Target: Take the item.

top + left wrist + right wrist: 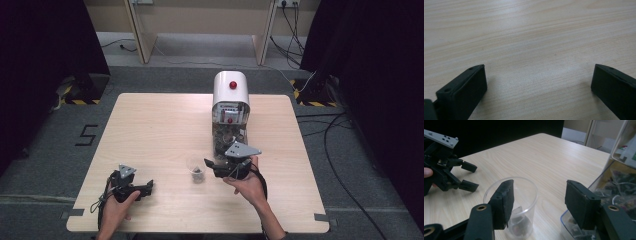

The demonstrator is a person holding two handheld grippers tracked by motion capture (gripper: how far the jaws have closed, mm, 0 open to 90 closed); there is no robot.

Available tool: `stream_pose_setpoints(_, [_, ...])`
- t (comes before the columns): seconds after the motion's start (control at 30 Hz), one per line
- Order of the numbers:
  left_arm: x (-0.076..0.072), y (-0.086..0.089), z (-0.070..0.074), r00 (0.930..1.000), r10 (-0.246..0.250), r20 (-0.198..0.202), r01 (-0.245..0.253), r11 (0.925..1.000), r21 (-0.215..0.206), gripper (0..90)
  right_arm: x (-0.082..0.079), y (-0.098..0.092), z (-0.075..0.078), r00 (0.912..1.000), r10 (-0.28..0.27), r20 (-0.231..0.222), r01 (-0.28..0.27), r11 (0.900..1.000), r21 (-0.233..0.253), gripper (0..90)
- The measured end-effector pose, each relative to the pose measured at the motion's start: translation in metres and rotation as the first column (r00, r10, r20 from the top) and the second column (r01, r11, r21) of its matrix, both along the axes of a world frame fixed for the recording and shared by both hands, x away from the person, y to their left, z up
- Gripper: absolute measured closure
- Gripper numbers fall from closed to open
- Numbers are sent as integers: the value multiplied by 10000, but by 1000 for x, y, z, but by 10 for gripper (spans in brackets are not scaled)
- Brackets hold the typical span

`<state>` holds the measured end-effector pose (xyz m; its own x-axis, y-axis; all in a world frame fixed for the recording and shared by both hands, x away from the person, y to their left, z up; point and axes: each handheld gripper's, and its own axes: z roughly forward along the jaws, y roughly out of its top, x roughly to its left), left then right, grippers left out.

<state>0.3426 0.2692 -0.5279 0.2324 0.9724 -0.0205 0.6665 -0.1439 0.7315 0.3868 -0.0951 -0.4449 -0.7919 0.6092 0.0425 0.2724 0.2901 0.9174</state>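
Observation:
A clear plastic cup (196, 170) with a few dark bits in its bottom stands on the wooden table (150, 130), just in front of a white dispenser (231, 90) with a red button. My right gripper (210, 167) is open right beside the cup, jaws pointing left at it. In the right gripper view the cup (524, 195) sits partly behind the left jaw and partly in the gap of the gripper (540, 195), untouched. My left gripper (150, 188) rests open near the front left, apart from the cup. In its own view the open left gripper (537, 82) frames bare wood (524, 37).
The dispenser's clear lower bin (227, 137) holds dark tangled pieces and stands just behind my right hand; it shows at the right as a clear bin (619, 177). The left gripper (449, 175) shows beyond the cup. Cables run over the floor at the right.

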Motion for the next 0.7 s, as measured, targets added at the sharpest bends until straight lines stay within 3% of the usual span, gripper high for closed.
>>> stream_pose_setpoints(0.7, [0,0,0,10000,-14,15,14,10000,-9,0,-9,-27,-3,9982,-514,-305,513,9987,-60,358])
